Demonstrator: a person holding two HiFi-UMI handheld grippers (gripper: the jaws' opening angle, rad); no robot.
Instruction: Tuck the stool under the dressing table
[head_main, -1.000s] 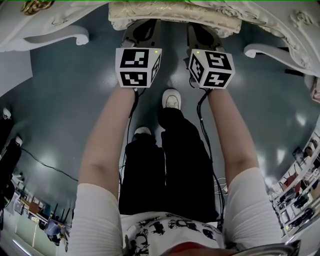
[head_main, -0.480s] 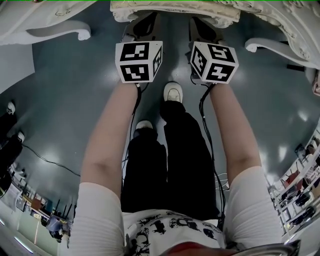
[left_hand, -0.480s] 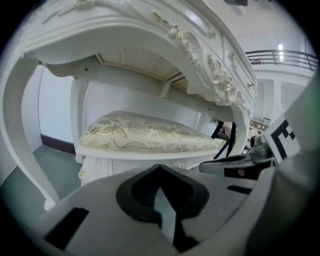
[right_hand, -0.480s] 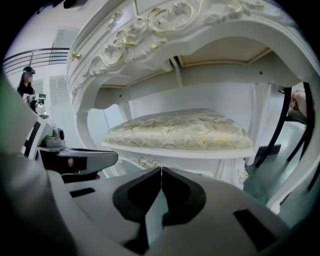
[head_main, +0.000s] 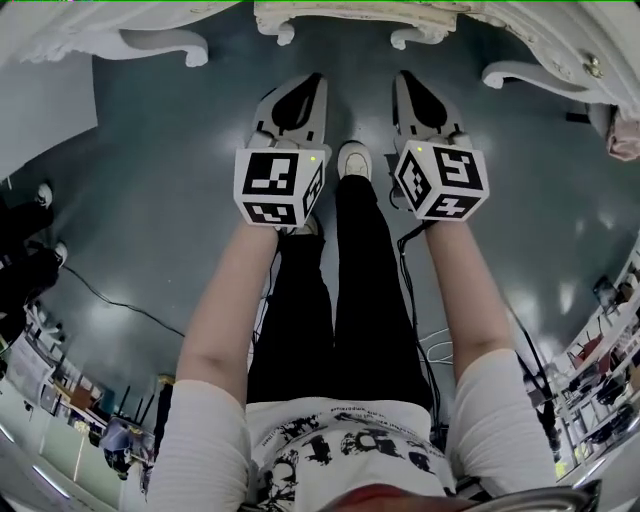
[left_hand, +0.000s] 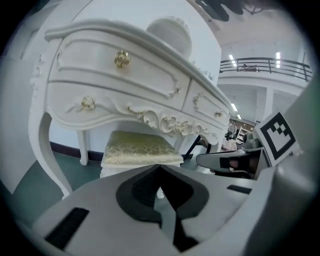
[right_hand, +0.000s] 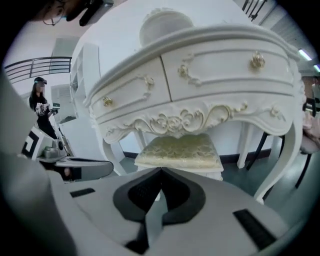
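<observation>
The white carved stool (head_main: 350, 15) stands at the top of the head view, under the dressing table (head_main: 150, 45), with only its front rim and two feet showing. In the gripper views its cream cushion (left_hand: 140, 147) (right_hand: 180, 150) sits beneath the table's drawers (left_hand: 115, 85) (right_hand: 200, 75). My left gripper (head_main: 305, 85) and right gripper (head_main: 412, 85) hover side by side over the floor, short of the stool and not touching it. In each gripper view the jaws meet at the tip, left gripper (left_hand: 159, 166) and right gripper (right_hand: 161, 170), with nothing between them.
The person's black trouser legs and a white shoe (head_main: 353, 160) are between the two grippers. A cable (head_main: 100, 295) runs over the blue-grey floor at the left. Curved table legs (head_main: 530, 75) flank the stool. Racks (head_main: 600, 380) stand at the right edge.
Both grippers have drawn back from the stool's front edge, where their tips were before. The stool now lies farther up the view, deeper under the table.
</observation>
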